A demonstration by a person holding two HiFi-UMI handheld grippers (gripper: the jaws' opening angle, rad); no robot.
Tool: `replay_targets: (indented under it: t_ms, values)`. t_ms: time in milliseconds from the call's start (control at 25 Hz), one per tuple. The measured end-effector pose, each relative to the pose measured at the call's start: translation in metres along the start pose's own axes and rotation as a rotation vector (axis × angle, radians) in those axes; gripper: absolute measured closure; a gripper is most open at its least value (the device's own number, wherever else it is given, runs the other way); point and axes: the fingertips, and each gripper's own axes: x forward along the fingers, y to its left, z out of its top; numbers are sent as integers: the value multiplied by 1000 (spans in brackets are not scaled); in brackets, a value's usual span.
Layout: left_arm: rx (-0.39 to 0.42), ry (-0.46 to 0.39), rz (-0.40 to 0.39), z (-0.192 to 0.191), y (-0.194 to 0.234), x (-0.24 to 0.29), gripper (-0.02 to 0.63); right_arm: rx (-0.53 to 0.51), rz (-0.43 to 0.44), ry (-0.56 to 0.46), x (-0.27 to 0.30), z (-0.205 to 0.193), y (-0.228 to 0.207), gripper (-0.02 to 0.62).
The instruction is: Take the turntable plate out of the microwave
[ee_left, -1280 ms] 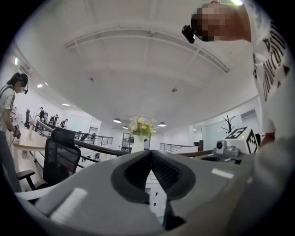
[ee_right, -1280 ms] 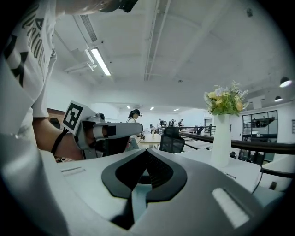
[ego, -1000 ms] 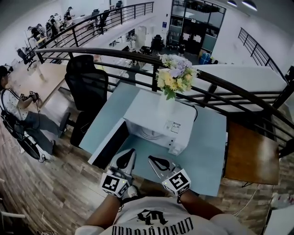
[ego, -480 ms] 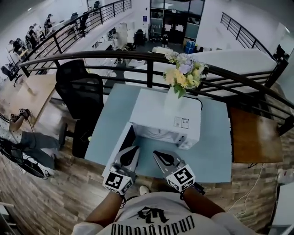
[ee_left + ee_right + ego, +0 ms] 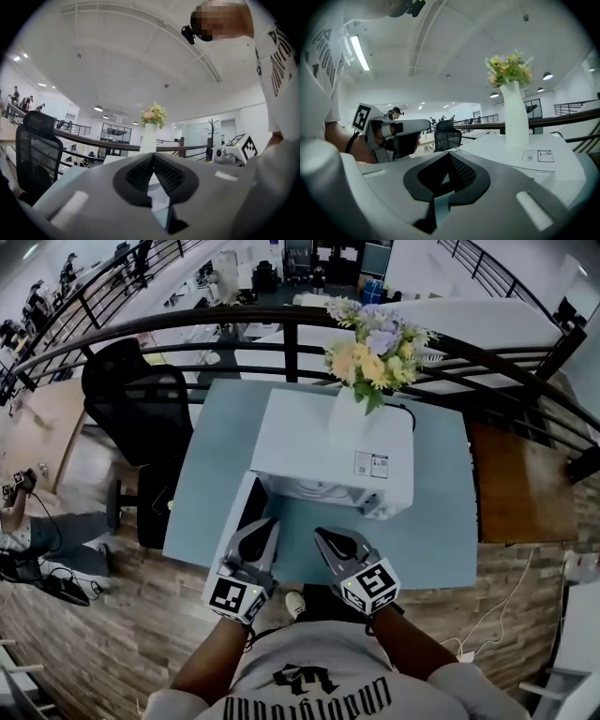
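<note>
The head view alone shows the whole layout: one white microwave point(image 5: 319, 442) on one blue table point(image 5: 431, 540), its door point(image 5: 242, 517) swung open on its left side. That view also shows one printed label point(image 5: 372, 465) on the microwave's top, one wooden table point(image 5: 520, 488) to the microwave's right, and a railing point(image 5: 234, 320) behind it. One white vase point(image 5: 345, 423) of flowers point(image 5: 375, 338) stands on top of the microwave. One black office chair point(image 5: 141, 413) stands to its rear left, off the table. Only the head view looks into the open cavity, where the turntable plate point(image 5: 302, 490) appears as a pale curved edge inside the microwave; no more of it can be made out. Two grippers are present. The left gripper point(image 5: 266, 523) sits in front of the microwave, near the free edge of the open door. The right gripper point(image 5: 322, 534) sits beside it, in front of the cavity opening. Both are outside the microwave and apart from the plate. The two gripper views supply what the head view does not, namely the jaws: on each gripper the dark pads meet at the tips with nothing between them. The left gripper view shows the vase above its jaw tips and the right gripper's marker cube at the right. The right gripper view shows the microwave's top, label and vase to the right of its jaws, and the left gripper to the left. Neither gripper view shows the cavity or the plate.
</note>
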Motion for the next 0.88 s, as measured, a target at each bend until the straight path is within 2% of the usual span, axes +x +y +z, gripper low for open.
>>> replay_targets:
  t_ms: [160,440,680,880]
  values:
    - [-11,18,2,-22,8,13,557,26,-16,16,16,-16,-17,592]
    - [-37,95,6,-81,20,34,557,100,-67,58,39,-57,-49,591]
    - [-82,136,-10,-123,22,50,557,204,-81,104,55,-99,-65,587]
    - [-96,156,-8,-152,27,63,557,310,-106,116,71,-134,-84,550]
